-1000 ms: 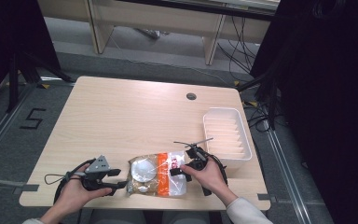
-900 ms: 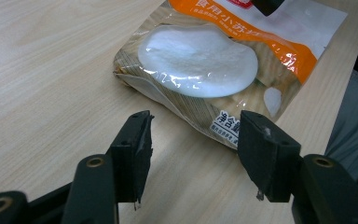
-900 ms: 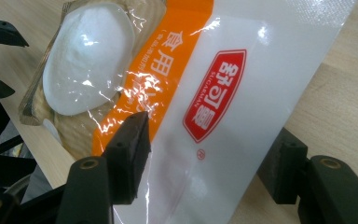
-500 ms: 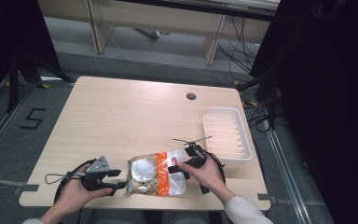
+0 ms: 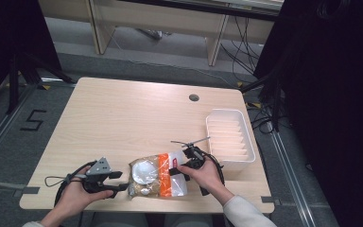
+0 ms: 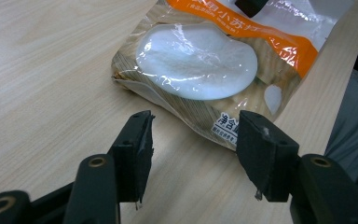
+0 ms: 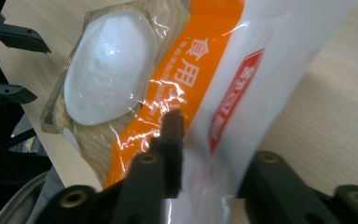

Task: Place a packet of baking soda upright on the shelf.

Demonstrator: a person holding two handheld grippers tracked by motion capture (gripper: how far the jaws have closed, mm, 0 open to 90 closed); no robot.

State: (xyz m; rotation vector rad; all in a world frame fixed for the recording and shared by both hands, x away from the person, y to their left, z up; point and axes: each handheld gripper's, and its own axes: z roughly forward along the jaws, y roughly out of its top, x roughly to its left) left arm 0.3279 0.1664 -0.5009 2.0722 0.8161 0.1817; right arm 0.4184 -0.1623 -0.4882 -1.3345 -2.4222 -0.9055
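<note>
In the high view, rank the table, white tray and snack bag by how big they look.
1. Table, by far the largest.
2. White tray.
3. Snack bag, slightly smaller than the tray; it lies nearer the camera, so that gap is unsure.

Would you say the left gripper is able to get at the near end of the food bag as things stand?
Probably yes. The left gripper has its jaws open, facing the food bag, with bare table between. The right gripper pinches the far end.

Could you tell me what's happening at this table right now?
A person works a gripper in each hand over a snack bag near the front edge of the table. The right gripper has just been closing its jaws on the bag's white end. The left gripper waits open, short of the bag's other end. A white tray sits to the right.
</note>
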